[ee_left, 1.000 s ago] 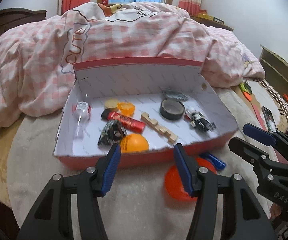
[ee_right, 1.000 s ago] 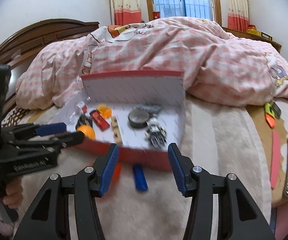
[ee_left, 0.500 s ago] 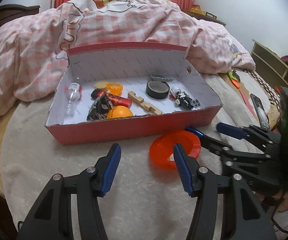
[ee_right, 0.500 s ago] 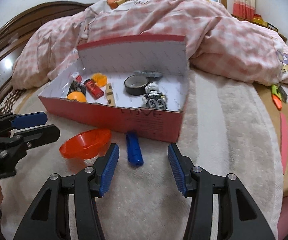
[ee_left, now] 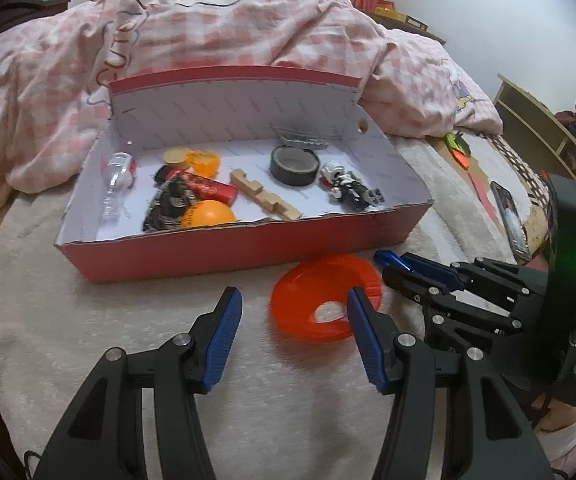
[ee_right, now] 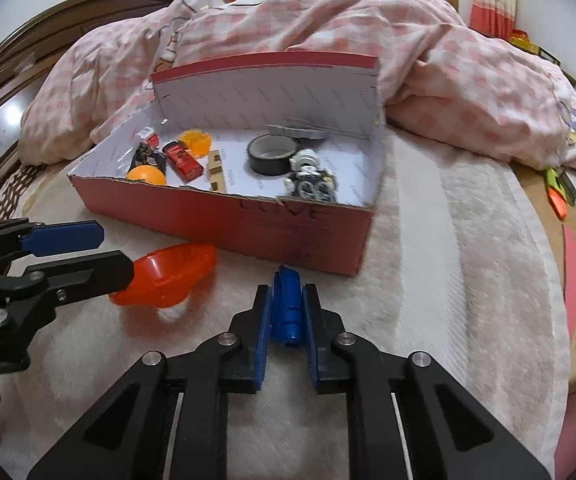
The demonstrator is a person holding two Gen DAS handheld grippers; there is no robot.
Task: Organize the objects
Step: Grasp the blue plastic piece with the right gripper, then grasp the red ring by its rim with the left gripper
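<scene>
1. Two loose items lie outside the red cardboard box with the white lining (ee_right: 271, 232): a small blue plastic cylinder (ee_right: 286, 308) and a shallow orange plastic funnel-like dish (ee_right: 167, 276), both on the cream fleece blanket (ee_right: 448, 280).
2. Half a second ago the right gripper (ee_right: 285, 312) had its fingers spread wide around the blue cylinder; now they are clenched on it, pads pressing both sides. The cylinder seems to rest on the blanket still, just short of the box's front wall at 12 o'clock.
3. Meanwhile the left gripper (ee_left: 294, 322) has drawn in on the orange dish, which sits at about 1 o'clock from it; its fingers are spread and grasp nothing, the right-hand finger overlapping the dish's near rim.
4. My judgement: the grasp on the cylinder is made, so lifting it over the front wall into the box comes next; the dish is the left gripper's likely target.
5. Inside the box already: an orange ball (ee_left: 207, 213), a dark tape roll (ee_left: 294, 166), a wooden block strip (ee_left: 265, 196).
</scene>
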